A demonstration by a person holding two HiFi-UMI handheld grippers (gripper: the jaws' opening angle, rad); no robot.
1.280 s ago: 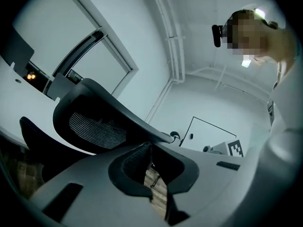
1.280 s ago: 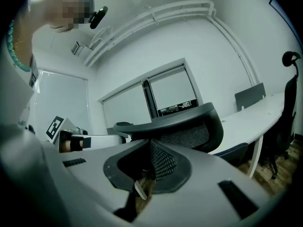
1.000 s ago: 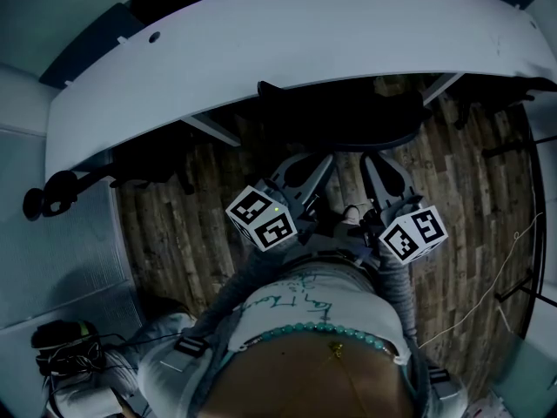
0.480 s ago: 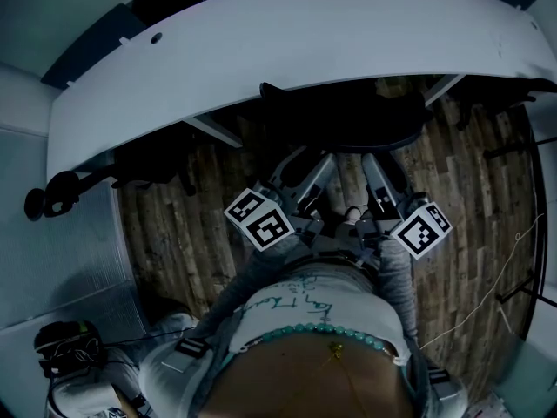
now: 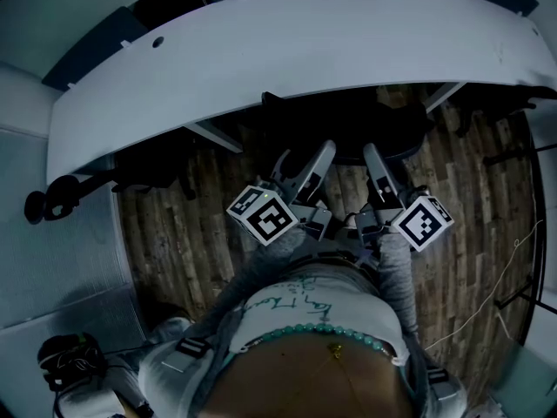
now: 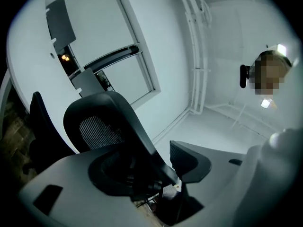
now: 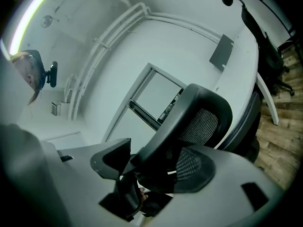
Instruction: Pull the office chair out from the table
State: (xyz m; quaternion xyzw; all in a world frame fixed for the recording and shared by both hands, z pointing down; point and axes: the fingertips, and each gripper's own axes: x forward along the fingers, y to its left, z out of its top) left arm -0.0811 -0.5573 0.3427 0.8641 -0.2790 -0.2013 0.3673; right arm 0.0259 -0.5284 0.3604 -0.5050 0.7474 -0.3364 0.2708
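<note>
Two hand-held grippers point at the back of the office chair [image 5: 348, 122], one at each side of it. The chair is dark, and in the head view it stands close against the table [image 5: 287, 50], partly under the table's front edge. The table top is white, smooth and long, with a curved edge. The floor [image 5: 174, 225] below is made of brown wood-look planks with a rough grain.

In the left gripper view the chair's back [image 6: 109, 122] is a rounded black frame, smooth and rather glossy, filled with fine grey mesh [image 6: 97, 131]. The left gripper [image 6: 154, 167] has broad grey matte jaws with black pads. They have just been opening and now stand wide. The frame's edge rises between them, and the pads do not press on it.

In the right gripper view the same black frame and mesh [image 7: 199, 122] lean across the picture. The right gripper [image 7: 149, 162] has also just been opening. Its jaws are wide apart, the frame stands between them, and it is not gripped.

In the head view the left gripper [image 5: 305, 159] and the right gripper [image 5: 383, 168] are just beside the chair's near edge. Each carries a white cube with black square markers.

Another dark chair [image 5: 148, 164] stands under the table further to the left.
</note>
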